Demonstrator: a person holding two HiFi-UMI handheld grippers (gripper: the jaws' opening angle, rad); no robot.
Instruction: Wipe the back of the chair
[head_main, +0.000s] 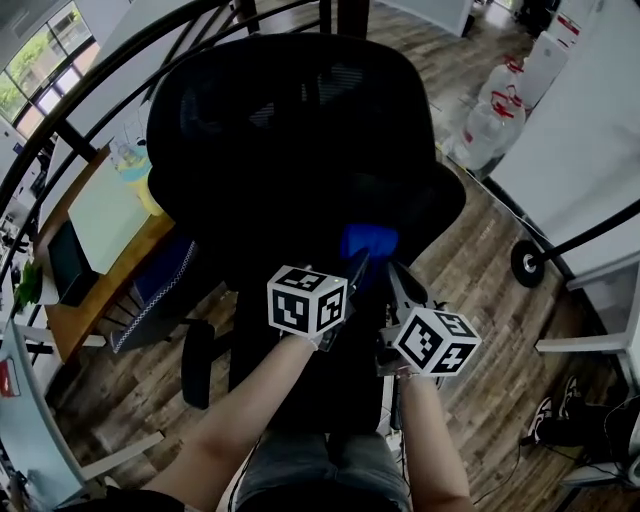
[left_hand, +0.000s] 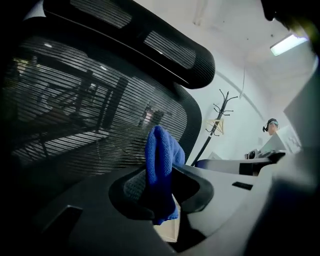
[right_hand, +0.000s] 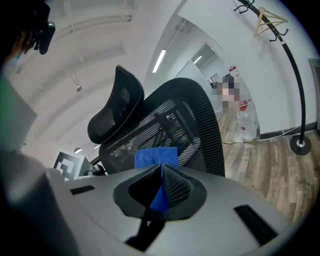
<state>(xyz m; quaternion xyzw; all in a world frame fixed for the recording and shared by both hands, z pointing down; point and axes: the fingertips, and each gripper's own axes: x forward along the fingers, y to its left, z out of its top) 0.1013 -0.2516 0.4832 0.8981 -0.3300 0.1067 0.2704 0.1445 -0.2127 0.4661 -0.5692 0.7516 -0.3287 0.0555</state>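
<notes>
Left tool (left_hand: 160, 186): jaws clenched on a bunched blue microfibre cloth (left_hand: 161, 152), the fold standing up past the tips. Right tool (right_hand: 161, 189): jaws pinched shut on a flat edge of the same cloth, so both tools share one rag.

From the head view the cloth sits low on the black mesh office chair (head_main: 300, 150), at the right side of its backrest. Whether it is pressed against the mesh, I cannot tell. The curved headrest (left_hand: 150, 45) is above, well clear of the cloth.

Risks, as I judge them:
- Two grips on one cloth: tools drawing apart could pull it out of one of them.
- Bunched cloth gives little wiping face, so tool tips may scrape or snag the mesh.
- Pressure may swivel the chair away.
</notes>
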